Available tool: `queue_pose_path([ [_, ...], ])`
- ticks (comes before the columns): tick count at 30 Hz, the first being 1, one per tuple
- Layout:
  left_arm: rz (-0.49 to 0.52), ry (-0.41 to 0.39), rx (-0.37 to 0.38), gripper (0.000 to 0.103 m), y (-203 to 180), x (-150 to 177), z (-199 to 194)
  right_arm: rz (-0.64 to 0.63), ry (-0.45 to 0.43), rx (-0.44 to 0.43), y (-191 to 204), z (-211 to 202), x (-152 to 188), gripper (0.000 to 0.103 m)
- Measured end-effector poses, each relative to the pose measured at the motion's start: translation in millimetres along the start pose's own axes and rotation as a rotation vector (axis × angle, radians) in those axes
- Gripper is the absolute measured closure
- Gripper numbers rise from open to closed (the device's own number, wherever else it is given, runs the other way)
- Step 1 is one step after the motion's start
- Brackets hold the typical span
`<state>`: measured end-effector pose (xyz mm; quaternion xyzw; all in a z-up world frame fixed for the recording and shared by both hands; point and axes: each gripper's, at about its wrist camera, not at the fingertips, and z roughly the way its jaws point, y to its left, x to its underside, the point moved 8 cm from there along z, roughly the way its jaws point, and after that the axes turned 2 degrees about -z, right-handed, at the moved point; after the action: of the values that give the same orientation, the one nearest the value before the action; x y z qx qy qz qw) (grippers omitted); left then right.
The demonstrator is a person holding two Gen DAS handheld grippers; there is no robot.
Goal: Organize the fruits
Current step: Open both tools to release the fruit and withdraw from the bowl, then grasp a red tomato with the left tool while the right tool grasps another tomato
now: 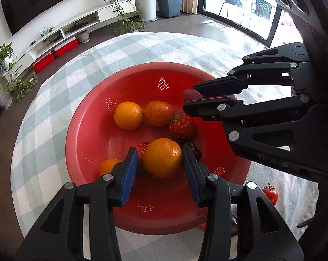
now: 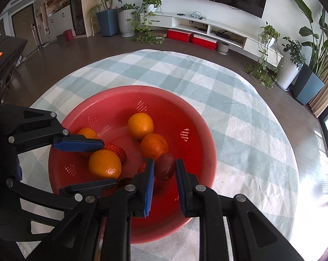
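Note:
A red colander bowl sits on the checked tablecloth and holds several oranges and strawberries. My left gripper is open over the bowl, its blue pads on either side of an orange without pressing it. My right gripper is shut on a dark red grape and holds it above the bowl's right side. A strawberry lies just below it. Two more oranges lie further back.
A tomato and a dark grape lie on the cloth beside the bowl at the near right. Beyond the round table are the floor, potted plants and a TV cabinet.

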<state>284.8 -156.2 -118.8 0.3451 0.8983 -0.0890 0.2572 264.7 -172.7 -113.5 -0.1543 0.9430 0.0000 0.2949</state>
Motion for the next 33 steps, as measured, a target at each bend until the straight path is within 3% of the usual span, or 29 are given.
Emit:
queue_pose_path([
  [3,-0.010,-0.016,0.000,0.054,1.7,-1.0,-5.6,-0.001,0.006,0.004,-0.5,1.3,2.0,0.081],
  [12,-0.019,-0.087,-0.011,0.054,2.5,-1.2,-36.3,0.021,-0.016,0.015,-4.9,-14.9,5.8,0.081],
  [14,-0.023,-0.114,-0.010,0.049,0.9,3.9,-50.0,0.040,-0.035,0.015,-7.9,-26.2,9.6,0.074],
  [15,-0.022,-0.129,-0.010,0.042,-0.3,7.8,-56.4,0.053,-0.052,0.013,-8.9,-33.5,12.1,0.063],
  [16,-0.021,-0.143,-0.010,0.038,-1.9,12.6,-62.8,0.066,-0.070,0.008,-9.5,-41.7,15.5,0.057],
  [19,-0.039,-0.148,-0.006,0.036,-5.2,35.1,-75.1,0.124,-0.122,-0.019,-9.9,-67.4,31.4,0.051],
  [24,-0.092,-0.127,0.034,0.034,-17.4,83.8,-82.7,0.183,-0.194,-0.043,3.1,-102.5,75.5,0.047],
  [29,-0.089,-0.084,0.087,0.034,-59.9,123.1,-78.5,0.260,-0.181,-0.054,10.3,-106.7,119.9,0.047],
  [33,-0.075,-0.063,0.100,0.034,-98.3,139.2,-68.0,0.289,-0.158,-0.082,18.3,-101.3,135.8,0.047],
])
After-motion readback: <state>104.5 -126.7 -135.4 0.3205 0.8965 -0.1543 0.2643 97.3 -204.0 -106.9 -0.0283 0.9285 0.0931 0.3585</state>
